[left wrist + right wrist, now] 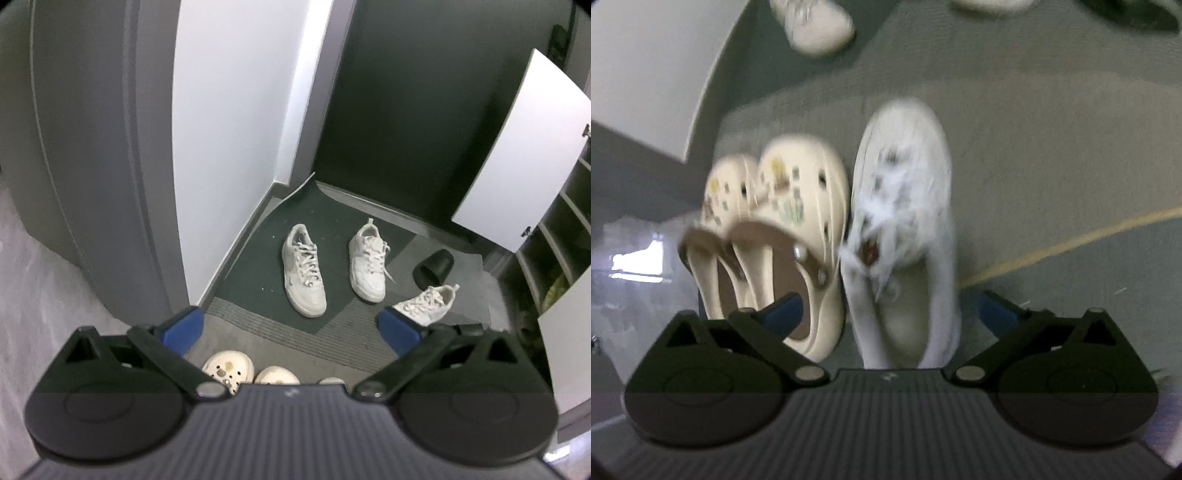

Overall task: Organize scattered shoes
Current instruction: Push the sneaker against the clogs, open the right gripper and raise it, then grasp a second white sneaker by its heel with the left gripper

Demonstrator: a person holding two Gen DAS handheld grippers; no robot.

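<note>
- Left wrist view: we find the left gripper (291, 325) with its jaws spread wide and nothing between them; no pad touches a shoe.
- Ahead of these jaws, on the dark green mat (258, 273), stand two white sneakers: the left sneaker (303, 275) just beyond the gap, the middle sneaker (367, 267) beyond it toward the right jaw. They are apart and not parallel.
- A third sneaker (428, 303) lies tilted just past the right jaw tip, near a black cup-like object (434, 272) lying on its side.
- Below the jaws, close to the gripper body, the toes of the cream clogs (229, 367) show. An open shoe cabinet (554, 243) stands well off to the right.
- Right wrist view (blurred): the right gripper (886, 314) has its jaws fully apart and holds nothing. The white sneaker (905, 229) lies on the floor in the gap, its heel nearest the gripper body, neither pad pressing on it.
- The pair of clogs (783, 229) sits by the left jaw, the nearer clog touching the sneaker's side; the left jaw tip overlaps that clog's heel opening in the picture.
- We judge this sneaker as placed in the row, with the right gripper clear of it.
- Our recommendation for the step in hand: pull the right jaws straight away from the heel, so the left jaw does not drag the clog out of line.
- Next, we would take the tilted third sneaker by its collar, jaws across the heel and clear of the laces, and set it beside its mate, toes level.
- Risk: loose laces may snag a pad on release.
</note>
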